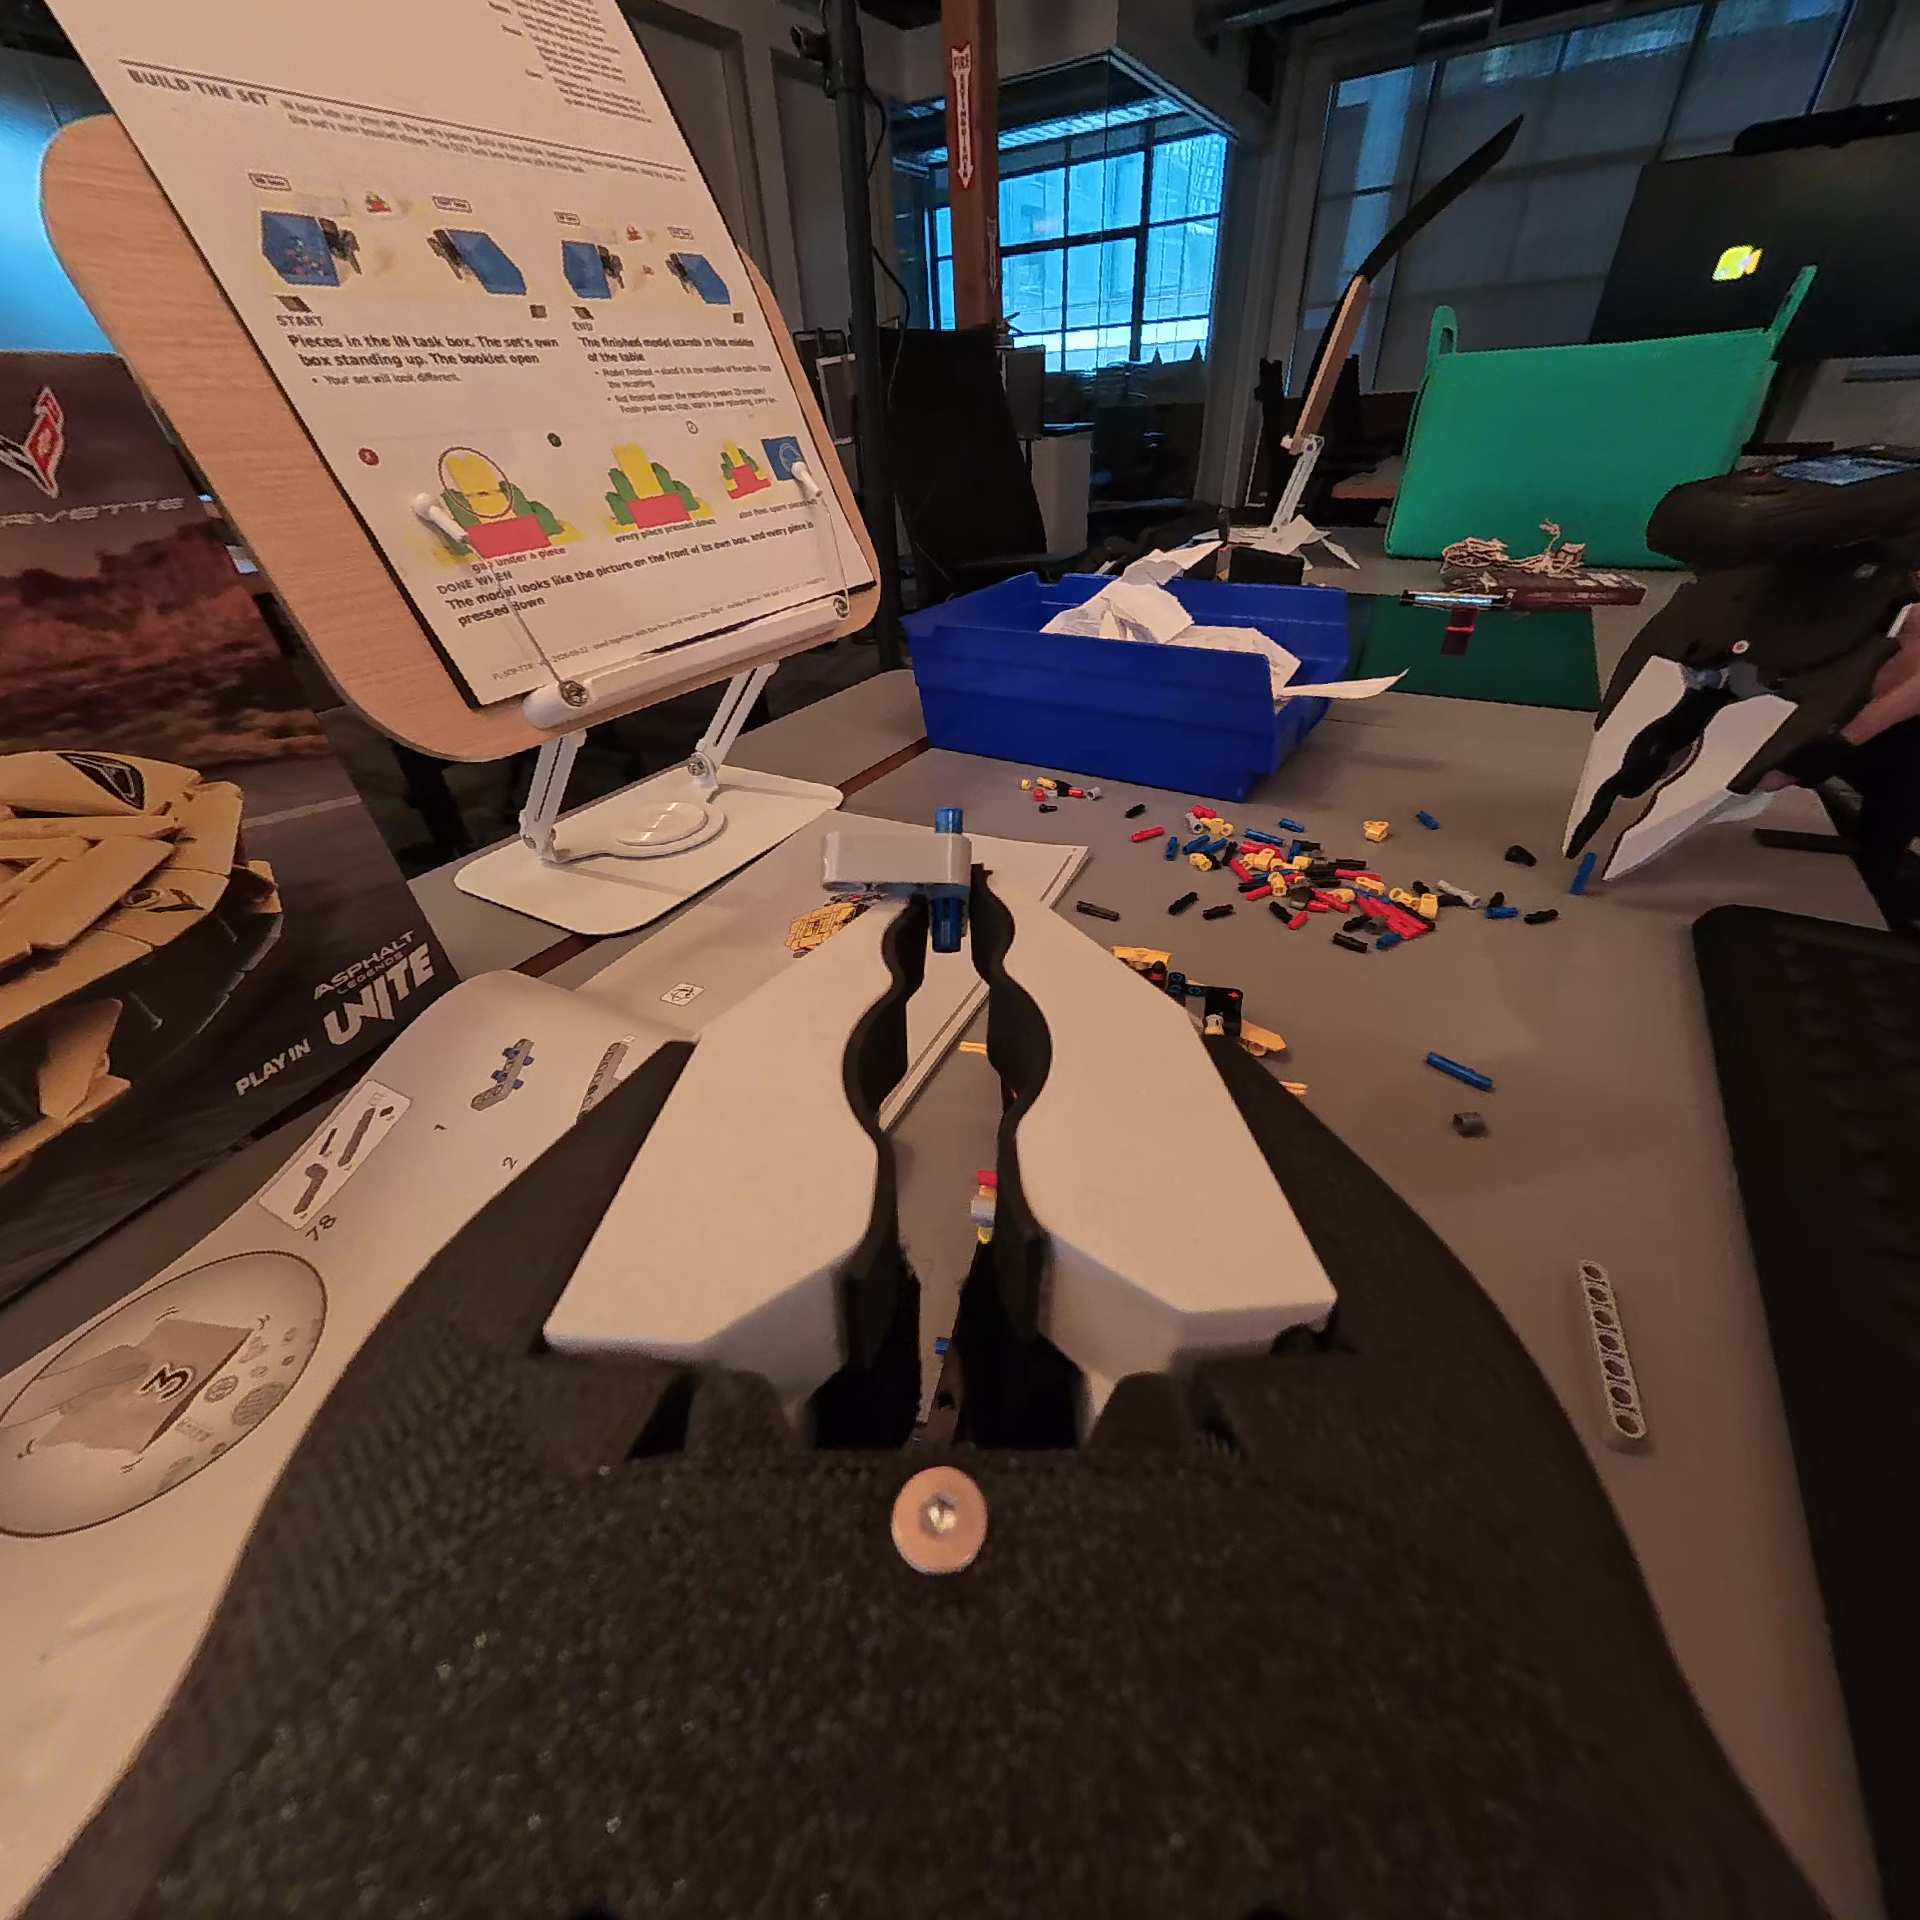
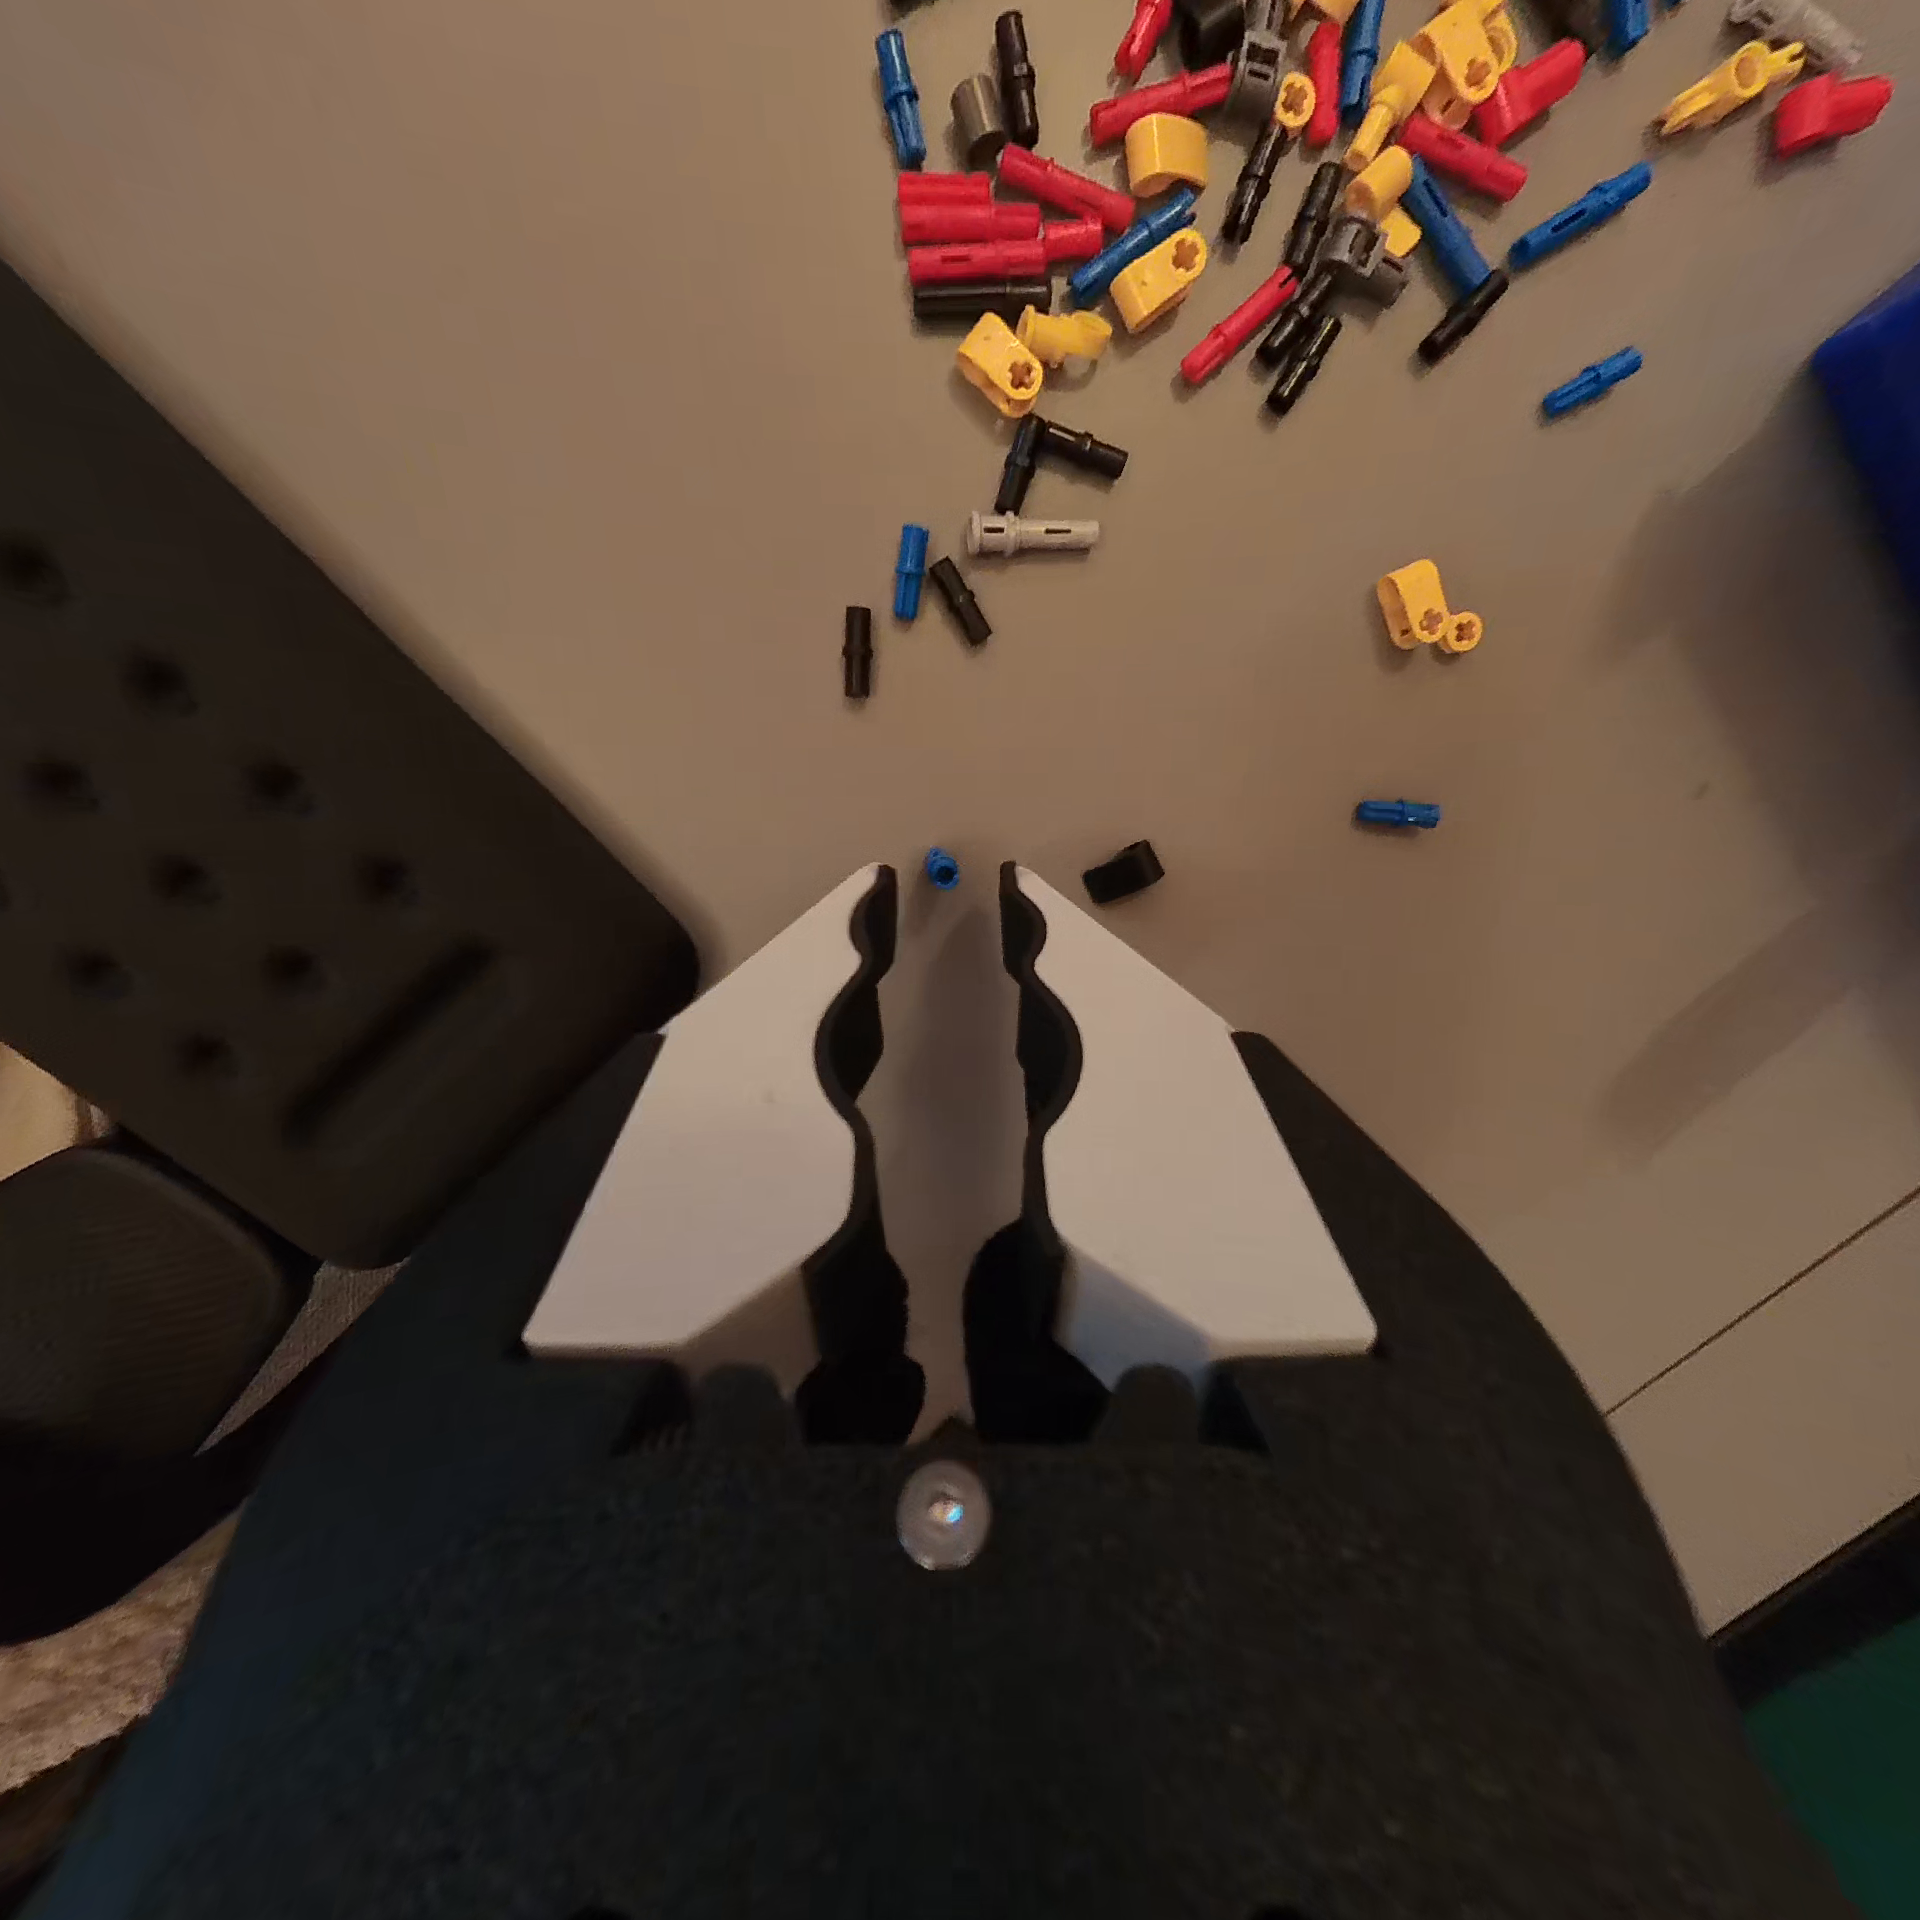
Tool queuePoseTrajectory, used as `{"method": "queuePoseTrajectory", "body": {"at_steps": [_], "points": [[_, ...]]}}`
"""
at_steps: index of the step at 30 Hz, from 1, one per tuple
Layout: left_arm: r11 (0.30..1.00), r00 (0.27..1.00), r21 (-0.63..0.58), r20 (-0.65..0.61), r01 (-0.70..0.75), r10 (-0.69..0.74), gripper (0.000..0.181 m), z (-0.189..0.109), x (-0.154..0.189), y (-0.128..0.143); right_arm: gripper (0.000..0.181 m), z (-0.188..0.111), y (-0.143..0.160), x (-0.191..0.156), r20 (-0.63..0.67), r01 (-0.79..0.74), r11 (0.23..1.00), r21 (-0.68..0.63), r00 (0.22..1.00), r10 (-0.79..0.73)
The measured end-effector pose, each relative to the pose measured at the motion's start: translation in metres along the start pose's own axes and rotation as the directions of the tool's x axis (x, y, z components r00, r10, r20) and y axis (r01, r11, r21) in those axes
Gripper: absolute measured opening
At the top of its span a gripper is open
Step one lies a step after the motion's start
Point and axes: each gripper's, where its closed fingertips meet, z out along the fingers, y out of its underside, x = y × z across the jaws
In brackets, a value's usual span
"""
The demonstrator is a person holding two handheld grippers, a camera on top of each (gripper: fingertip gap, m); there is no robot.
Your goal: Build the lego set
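Lego pieces, a loose scatter of small red, blue, yellow and black plastic pins and connectors (image 2: 1226, 208), lie spread on the grey tabletop (image 1: 1507, 1195) in front of a blue plastic bin (image 1: 1122, 686) holding crumpled white paper. The left gripper (image 1: 951, 894) has its white fingers nearly closed on a short blue pin (image 1: 945, 914) that passes through a light grey beam (image 1: 894, 862); the beam juts out to the left of the fingertips, raised above the table. The right gripper (image 2: 943, 883) points down at the table with its jaws a small way apart, gripping nothing; a single blue pin (image 2: 940, 869) stands on end on the table between its fingertips, touching neither. A small black connector (image 2: 1122, 871) lies just beside the right fingertip. Under the left gripper lies an open instruction booklet (image 1: 208, 1299). A long pale grey beam with holes (image 1: 1610, 1351) rests apart on the table. To the left stand the set's box (image 1: 156, 779) and a wooden sheet stand (image 1: 239, 468) on a white base.
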Motion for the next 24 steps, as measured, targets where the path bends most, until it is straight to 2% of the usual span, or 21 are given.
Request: {"method": "queuePoseTrajectory", "body": {"at_steps": [19, 20, 22, 24], "points": [[1.0, 1.0, -0.007, 0.002, -0.005, 0.005, 0.007, 0.001, -0.001, 0.002, 0.004, 0.004, 0.0, 0.0, 0.033, 0.012, 0.998, -0.056, 0.999, -0.01], [1.0, 1.0, -0.006, 0.002, -0.004, 0.004, 0.007, 0.001, -0.001, 0.002, 0.004, 0.002, -0.003, 0.001, 0.022, 0.013, 0.999, -0.047, 1.0, -0.012], [1.0, 1.0, 0.002, -0.002, 0.002, -0.002, 0.007, 0.0, 0.0, 0.0, 0.004, -0.008, -0.025, -0.004, 0.023, 0.025, 0.998, 0.052, 0.999, -0.027], [0.999, 1.0, 0.033, -0.028, 0.012, -0.011, 0.007, 0.0, 0.006, -0.005, 0.004, -0.03, -0.072, -0.014, 0.004, 0.04, 0.973, 0.227, 0.999, -0.042]]}}
